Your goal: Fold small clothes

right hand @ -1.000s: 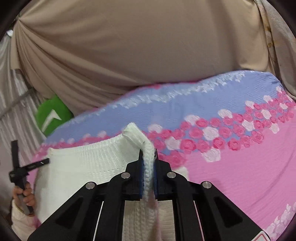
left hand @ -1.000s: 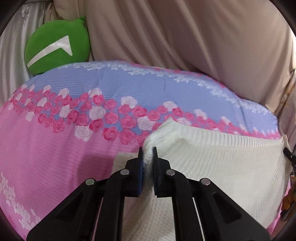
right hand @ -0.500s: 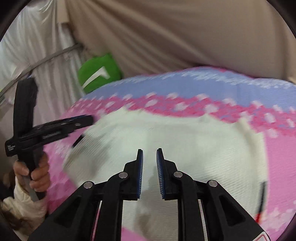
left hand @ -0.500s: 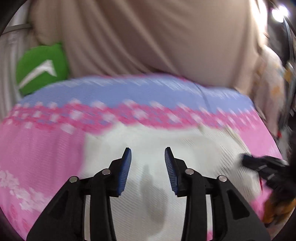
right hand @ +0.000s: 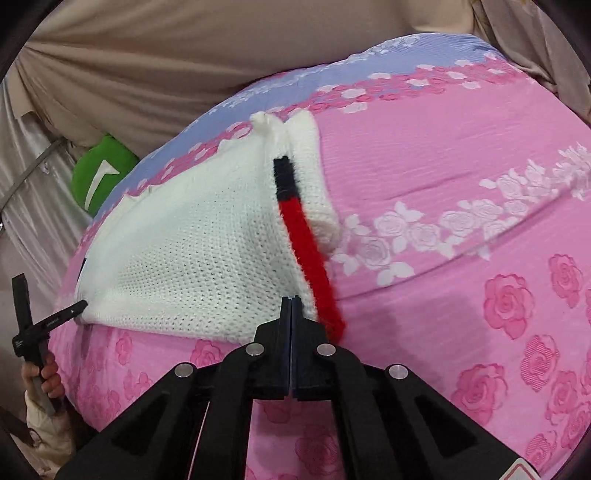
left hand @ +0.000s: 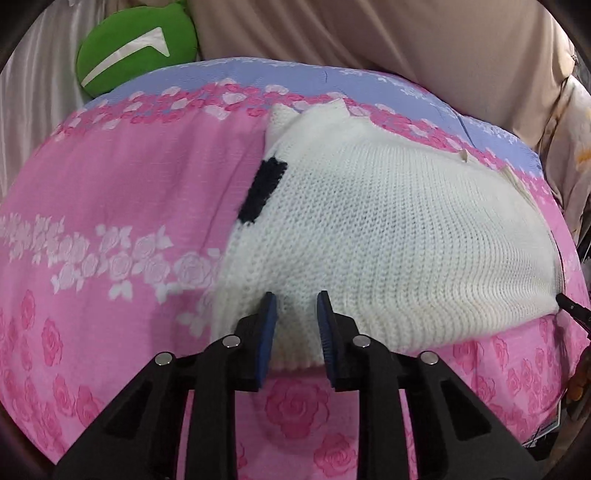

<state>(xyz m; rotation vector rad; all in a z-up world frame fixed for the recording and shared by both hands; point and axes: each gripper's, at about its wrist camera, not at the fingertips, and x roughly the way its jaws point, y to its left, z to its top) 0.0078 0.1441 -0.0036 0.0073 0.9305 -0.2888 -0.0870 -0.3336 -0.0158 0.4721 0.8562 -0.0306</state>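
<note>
A white knit sweater (left hand: pixel 388 236) lies folded on the pink rose bedspread (left hand: pixel 110 206), with a dark patch (left hand: pixel 264 190) at its left edge. My left gripper (left hand: pixel 294 325) is open, its blue pads straddling the sweater's near hem without pinching it. In the right wrist view the sweater (right hand: pixel 192 243) shows a red and black stripe (right hand: pixel 306 251) along its right edge. My right gripper (right hand: pixel 291 314) is shut with its tips at the sweater's near right corner; whether fabric is pinched is unclear. The left gripper's tip (right hand: pixel 70 312) touches the sweater's far left corner there.
A green cushion (left hand: pixel 136 55) sits at the bed's far left, also in the right wrist view (right hand: pixel 99 177). Beige draped fabric (left hand: pixel 369 33) backs the bed. The bedspread turns blue (left hand: pixel 258 74) at its far side. The right gripper's tip (left hand: pixel 572 306) shows at the sweater's right.
Both grippers let go of the sweater's far corners and drew back to its near hem. The left stays open there; the right has shut at the near right corner.
</note>
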